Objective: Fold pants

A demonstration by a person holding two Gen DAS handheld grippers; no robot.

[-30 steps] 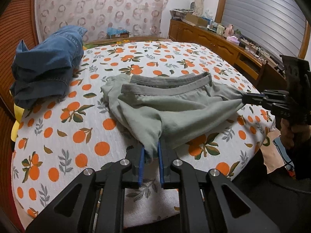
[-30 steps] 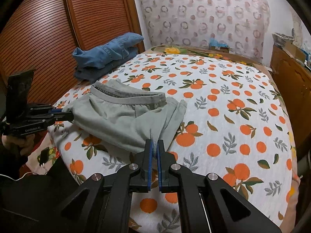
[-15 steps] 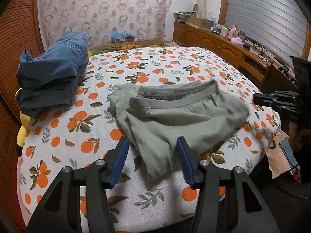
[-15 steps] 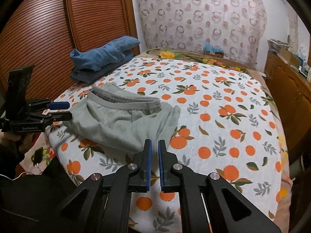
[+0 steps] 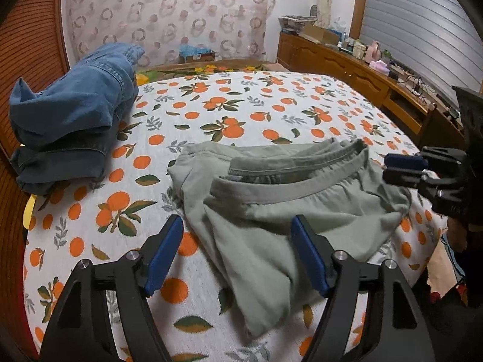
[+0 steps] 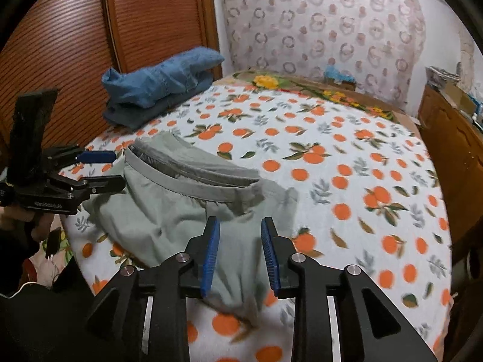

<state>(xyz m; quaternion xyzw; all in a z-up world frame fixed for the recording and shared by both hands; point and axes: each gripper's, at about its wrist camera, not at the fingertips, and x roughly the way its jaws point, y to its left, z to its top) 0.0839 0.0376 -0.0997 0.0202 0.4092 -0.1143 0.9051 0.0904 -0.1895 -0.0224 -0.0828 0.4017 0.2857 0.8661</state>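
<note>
The grey-green pants (image 5: 289, 211) lie folded on the orange-print bed, waistband up toward the far side; they also show in the right wrist view (image 6: 181, 208). My left gripper (image 5: 238, 253) is open, just above the near hem, holding nothing. It shows at the left of the right wrist view (image 6: 99, 169). My right gripper (image 6: 240, 253) is open above the pants' near corner, empty. It shows at the right edge of the left wrist view (image 5: 404, 167), beside the waistband end.
A pile of blue denim (image 5: 75, 120) sits at the bed's far left by the wooden wardrobe (image 6: 90, 45). A wooden dresser (image 5: 362, 72) with clutter runs along the right. The bedsheet (image 5: 241, 111) stretches beyond the pants.
Both grippers let go of the pants: left opened first and drew back, right opened since half a second ago. The pants dropped flat onto the bed.
</note>
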